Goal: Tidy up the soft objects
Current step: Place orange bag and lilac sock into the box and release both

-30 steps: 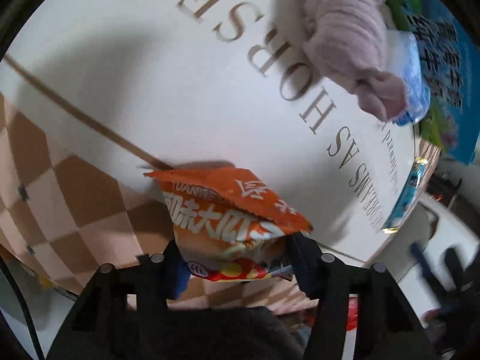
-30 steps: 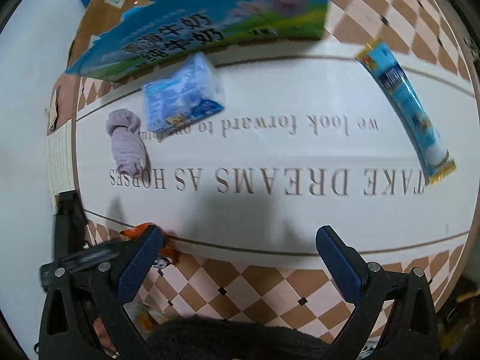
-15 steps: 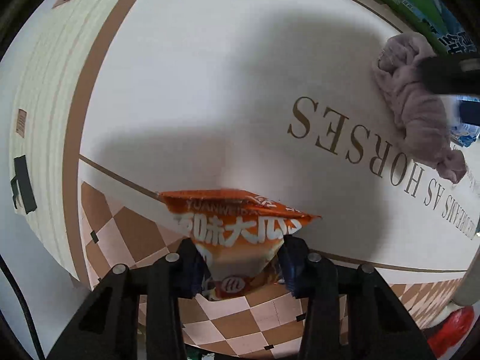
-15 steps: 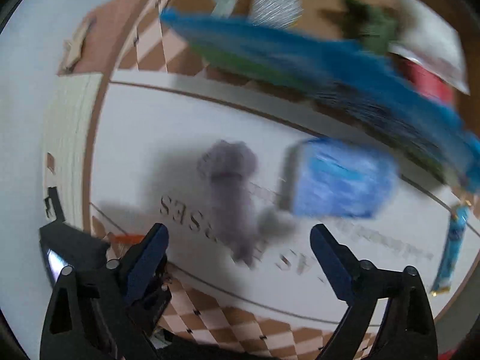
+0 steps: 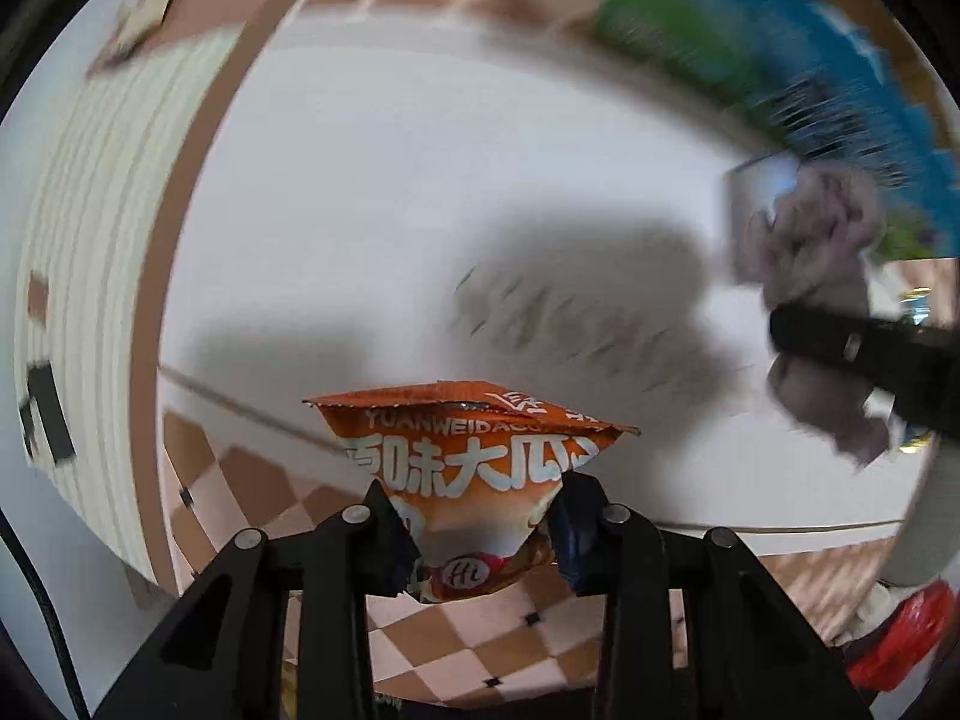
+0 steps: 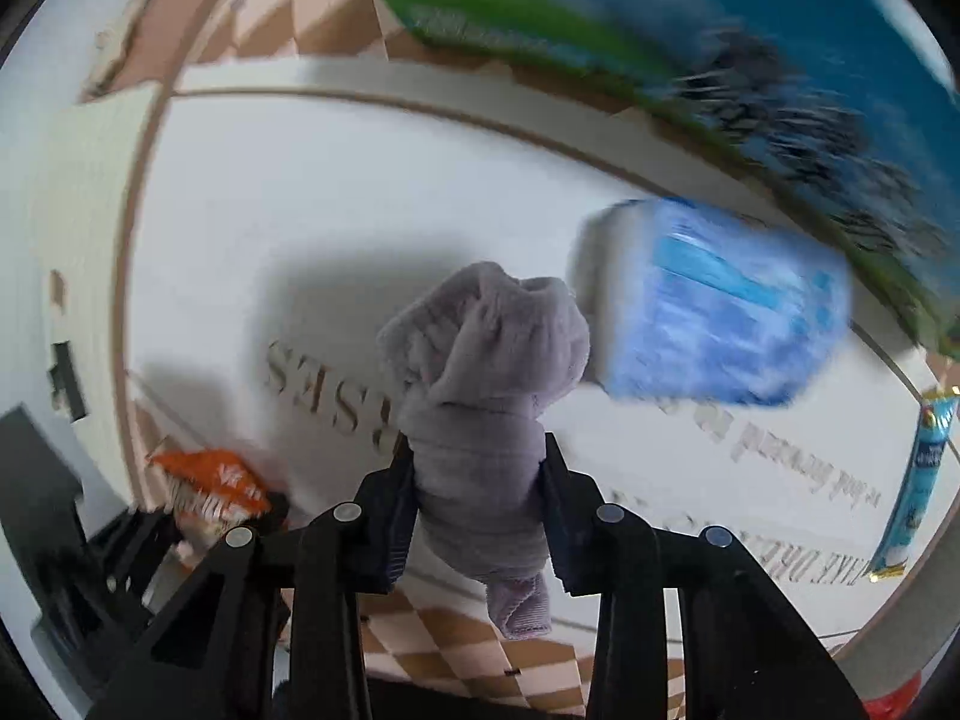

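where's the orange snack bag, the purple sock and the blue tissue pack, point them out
orange snack bag (image 5: 474, 468), left wrist view, on its printed front above the claw
purple sock (image 6: 486, 372), right wrist view, on its bunched upper part
blue tissue pack (image 6: 720, 312), right wrist view, on the middle of its blue wrapper

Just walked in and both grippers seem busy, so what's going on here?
A person is sorting soft items with two handheld grippers. The left gripper is shut on an orange snack packet, held above the white mat. The right gripper is shut on a rolled grey-lilac cloth. A blue tissue pack and a slim blue sachet lie on the mat, with a blue-green carton beyond. The views are blurred by motion.
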Tool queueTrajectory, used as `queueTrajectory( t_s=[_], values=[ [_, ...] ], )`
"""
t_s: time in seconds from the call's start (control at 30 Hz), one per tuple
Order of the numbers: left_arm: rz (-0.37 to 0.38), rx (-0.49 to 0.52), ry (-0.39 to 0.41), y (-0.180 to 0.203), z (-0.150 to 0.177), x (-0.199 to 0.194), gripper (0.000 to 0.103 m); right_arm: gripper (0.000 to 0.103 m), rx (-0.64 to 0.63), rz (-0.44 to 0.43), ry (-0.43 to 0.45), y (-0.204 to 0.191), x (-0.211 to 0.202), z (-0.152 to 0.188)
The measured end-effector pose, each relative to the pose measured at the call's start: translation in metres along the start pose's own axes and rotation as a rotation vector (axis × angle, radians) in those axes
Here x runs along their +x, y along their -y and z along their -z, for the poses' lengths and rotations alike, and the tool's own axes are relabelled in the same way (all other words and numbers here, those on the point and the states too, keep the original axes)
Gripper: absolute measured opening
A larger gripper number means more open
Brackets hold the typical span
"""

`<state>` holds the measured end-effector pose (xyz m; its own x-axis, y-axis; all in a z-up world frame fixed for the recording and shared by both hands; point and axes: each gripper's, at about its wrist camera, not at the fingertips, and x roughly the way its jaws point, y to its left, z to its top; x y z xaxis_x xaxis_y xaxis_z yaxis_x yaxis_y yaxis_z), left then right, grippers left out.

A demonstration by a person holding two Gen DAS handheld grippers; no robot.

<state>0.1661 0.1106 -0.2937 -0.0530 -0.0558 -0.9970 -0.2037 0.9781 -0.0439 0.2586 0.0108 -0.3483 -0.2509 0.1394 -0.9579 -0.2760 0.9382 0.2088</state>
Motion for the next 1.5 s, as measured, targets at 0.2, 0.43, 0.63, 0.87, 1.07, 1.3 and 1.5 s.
queueTrajectory(
  t_s=[0.2, 0.43, 0.63, 0.87, 1.07, 1.3, 1.5],
  values=[
    [0.091, 0.154, 0.146, 0.057, -0.043, -0.096, 0.033, 0.039, 0.066, -0.1, 0.159, 0.046, -0.095, 0.03],
    [0.082, 0.298, 0.227, 0.123, -0.163, -0.142, 0.033, 0.039, 0.224, -0.038, 0.344, 0.134, -0.189, 0.009],
    [0.032, 0.334, 0.14, 0.156, -0.242, -0.107, 0.033, 0.039, 0.361, 0.066, 0.311, 0.204, -0.178, -0.036],
    [-0.013, 0.338, 0.028, 0.179, -0.303, -0.056, 0.033, 0.039, 0.4, 0.103, 0.23, 0.224, -0.145, -0.07],
    [-0.056, 0.315, -0.013, 0.183, -0.331, -0.03, 0.033, 0.039, 0.427, 0.106, 0.187, 0.225, -0.119, -0.081],
    [-0.073, 0.287, -0.054, 0.176, -0.343, -0.013, 0.034, 0.04, 0.429, 0.104, 0.146, 0.225, -0.102, -0.086],
    [-0.04, 0.246, -0.113, 0.17, -0.346, -0.008, 0.036, 0.042, 0.443, 0.094, 0.116, 0.228, -0.094, -0.089]
  ],
)
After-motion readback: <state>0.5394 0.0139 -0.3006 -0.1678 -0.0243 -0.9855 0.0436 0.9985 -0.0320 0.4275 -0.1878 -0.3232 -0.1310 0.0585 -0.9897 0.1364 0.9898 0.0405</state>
